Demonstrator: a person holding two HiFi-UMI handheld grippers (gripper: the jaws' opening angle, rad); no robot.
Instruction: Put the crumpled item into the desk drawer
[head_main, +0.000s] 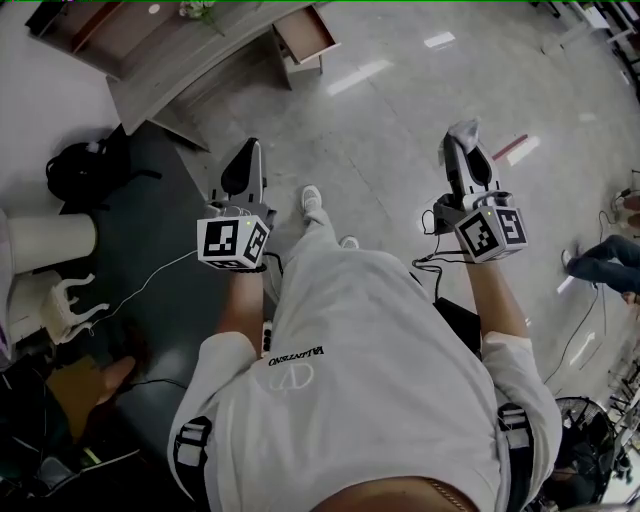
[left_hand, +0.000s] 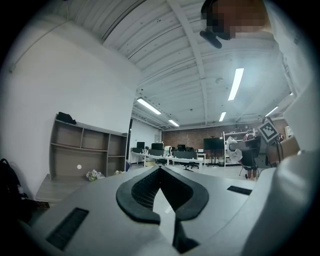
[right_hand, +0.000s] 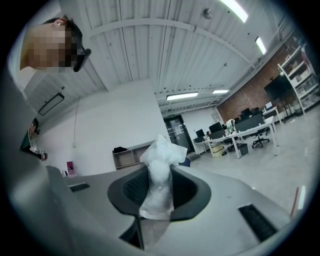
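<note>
Open office, grey floor (head_main: 400, 110); desk (head_main: 200, 55) w/ drawer (head_main: 305, 35) already out, well ahead. My right claw (head_main: 462, 138) clamps the crumpled item (right_hand: 159, 172) for carrying — left claw (head_main: 250, 150) closed, empty.

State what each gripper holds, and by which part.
Right gripper pinches the crumpled plastic around its middle, top sticking out. Left gripper holds nothing, jaws shut.

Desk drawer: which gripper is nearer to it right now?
Left. The left gripper sits just below and left of the open drawer in the head view. The right gripper, clamped on the crumpled plastic, is farther off to the drawer's lower right.
</note>
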